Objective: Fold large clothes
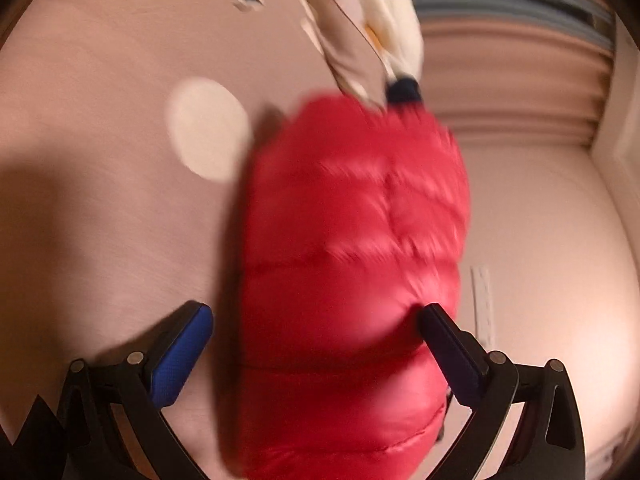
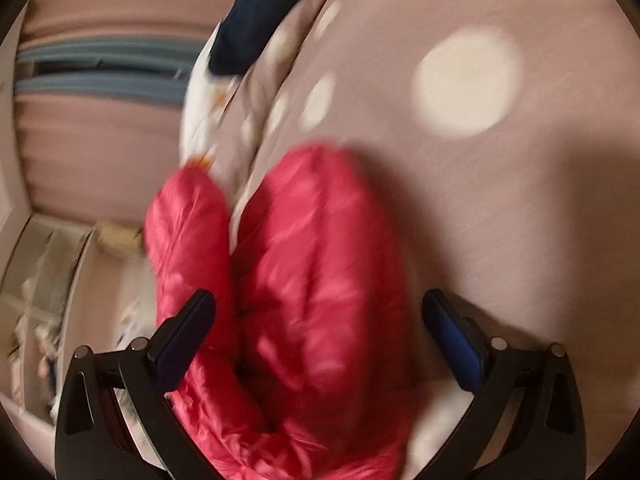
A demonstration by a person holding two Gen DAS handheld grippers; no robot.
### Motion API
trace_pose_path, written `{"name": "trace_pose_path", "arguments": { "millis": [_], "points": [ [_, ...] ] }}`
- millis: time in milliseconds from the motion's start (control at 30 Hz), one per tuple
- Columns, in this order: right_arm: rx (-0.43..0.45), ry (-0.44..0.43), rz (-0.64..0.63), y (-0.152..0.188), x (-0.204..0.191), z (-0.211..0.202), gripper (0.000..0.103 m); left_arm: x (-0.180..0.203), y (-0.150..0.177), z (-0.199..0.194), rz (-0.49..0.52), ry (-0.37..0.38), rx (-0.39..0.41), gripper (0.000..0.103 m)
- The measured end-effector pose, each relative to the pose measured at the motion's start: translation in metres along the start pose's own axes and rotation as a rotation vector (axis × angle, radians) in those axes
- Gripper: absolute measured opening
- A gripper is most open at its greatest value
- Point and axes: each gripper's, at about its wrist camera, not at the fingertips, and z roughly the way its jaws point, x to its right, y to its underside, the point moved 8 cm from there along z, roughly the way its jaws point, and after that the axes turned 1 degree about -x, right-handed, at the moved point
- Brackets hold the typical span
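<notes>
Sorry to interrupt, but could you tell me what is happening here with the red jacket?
A person with a gripper in each hand is folding a red puffer jacket on a pink bedspread with pale dots. Both the left gripper and the right gripper are wide open, with the jacket lying between their fingers and not clamped. The jacket looks bunched lengthwise. A patterned cloth lies beyond it. Both views are blurred.

A pink bedsheet (image 1: 100, 200) with large pale dots (image 1: 208, 128) filled both views. A cream patterned pillow (image 1: 368, 20) lay at twelve o'clock in the left view. Grey-blue slats (image 2: 108, 72) ran at ten o'clock in the right.
</notes>
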Motion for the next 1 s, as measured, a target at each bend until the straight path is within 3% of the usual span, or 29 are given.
{"name": "trace_pose_path", "arguments": {
  "millis": [100, 200, 267, 367, 433, 500, 833, 1000],
  "points": [
    [-0.035, -0.02, -0.011, 0.01, -0.009, 0.017, 0.103, 0.01, 0.008, 0.01, 0.036, 0.055, -0.015, 0.102],
    [-0.071, -0.07, -0.023, 0.019, -0.018, 0.024, 0.103, 0.011, 0.005, 0.012, 0.004, 0.137, -0.012, 0.102],
    [-0.091, -0.082, -0.029, 0.021, -0.018, 0.025, 0.102, 0.011, 0.007, 0.015, 0.005, 0.153, -0.035, 0.102],
    [-0.093, -0.083, -0.032, 0.021, -0.02, 0.028, 0.088, 0.016, 0.01, 0.023, 0.047, 0.129, -0.052, 0.101],
    [-0.096, -0.101, -0.017, 0.02, -0.019, 0.033, 0.069, 0.018, 0.013, 0.023, 0.063, 0.105, -0.034, 0.099],
    [-0.082, -0.119, -0.005, 0.019, -0.014, 0.028, 0.064, 0.02, 0.015, 0.024, 0.077, 0.088, -0.022, 0.096],
    [-0.069, -0.168, -0.091, 0.023, -0.047, 0.018, 0.062, 0.058, 0.013, 0.005, 0.158, 0.007, 0.018, 0.093],
    [-0.058, -0.258, -0.162, 0.028, -0.092, 0.0, 0.061, 0.097, 0.021, -0.021, 0.301, -0.059, 0.043, 0.093]
  ]
}}
